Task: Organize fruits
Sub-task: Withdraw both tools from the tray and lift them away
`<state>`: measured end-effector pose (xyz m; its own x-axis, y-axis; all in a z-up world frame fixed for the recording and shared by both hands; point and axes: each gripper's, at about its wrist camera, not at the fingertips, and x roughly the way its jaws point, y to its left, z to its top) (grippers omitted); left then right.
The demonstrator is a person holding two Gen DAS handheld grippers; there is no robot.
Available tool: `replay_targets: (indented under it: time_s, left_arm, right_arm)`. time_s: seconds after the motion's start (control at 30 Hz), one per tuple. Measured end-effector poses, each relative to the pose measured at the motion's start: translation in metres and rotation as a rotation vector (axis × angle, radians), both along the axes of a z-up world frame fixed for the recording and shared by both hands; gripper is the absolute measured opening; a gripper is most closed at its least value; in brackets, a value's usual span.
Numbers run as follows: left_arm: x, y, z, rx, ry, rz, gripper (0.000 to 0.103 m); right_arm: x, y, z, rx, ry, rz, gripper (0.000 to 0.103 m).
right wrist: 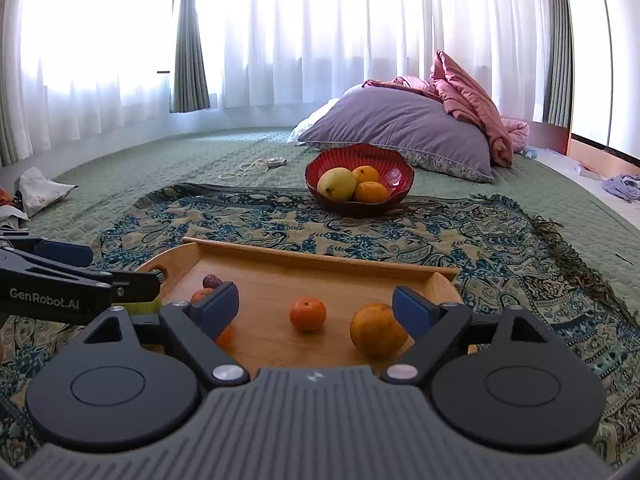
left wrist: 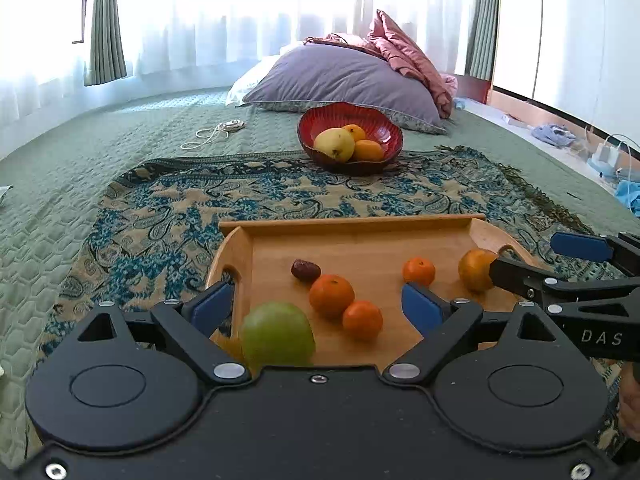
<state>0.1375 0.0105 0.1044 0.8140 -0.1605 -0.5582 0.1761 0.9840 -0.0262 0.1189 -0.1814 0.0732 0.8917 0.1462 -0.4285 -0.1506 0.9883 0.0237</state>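
A wooden tray (left wrist: 352, 226) (right wrist: 320, 258) lies on a patterned cloth and holds a green apple (left wrist: 278, 334), several small oranges (left wrist: 331, 295) (right wrist: 307, 314), a larger yellowish orange (left wrist: 475, 270) (right wrist: 376, 335) and a dark date (left wrist: 305, 270). A red bowl (left wrist: 380, 120) (right wrist: 396, 164) behind it holds a yellow mango (left wrist: 334, 144) (right wrist: 336, 185) and two oranges. My left gripper (left wrist: 318, 306) is open above the tray's near side, the apple between its fingers. My right gripper (right wrist: 316, 304) is open over the tray's right part, the larger orange by its right finger.
A purple pillow (left wrist: 340, 76) and pink bedding (left wrist: 408, 52) lie behind the bowl. A cord with a round device (left wrist: 224, 128) lies on the green bedspread. Papers (right wrist: 36, 192) lie at the far left, clutter (left wrist: 600, 156) at the bed's right edge.
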Motion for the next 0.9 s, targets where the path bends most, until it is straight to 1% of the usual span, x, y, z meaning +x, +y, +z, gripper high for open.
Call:
replay_targets:
  time_s: [0.17,0.3,0.6,0.77,0.9]
  left_arm:
    - [-0.02,0.004,-0.003,-0.005,-0.015,0.006,0.095]
    - [-0.032,0.006,-0.007,-0.023,-0.013,0.011,0.095]
    - [-0.052,0.009,-0.026,-0.026,-0.003,0.039,0.098]
    - [-0.058,0.012,-0.041,-0.01,0.001,0.065,0.098]
    - [-0.062,0.013,-0.054,-0.009,0.004,0.083,0.098]
  right_arm:
    - [-0.016,-0.002,-0.001,0.001,-0.022,-0.009,0.096]
    - [-0.028,-0.001,-0.004,-0.002,-0.041,-0.013,0.099]
    - [-0.052,0.009,-0.012,-0.015,-0.073,-0.007,0.103]
    - [-0.062,0.009,-0.022,-0.031,-0.096,-0.047,0.103]
    - [-0.067,0.002,-0.031,-0.017,-0.094,-0.084,0.103]
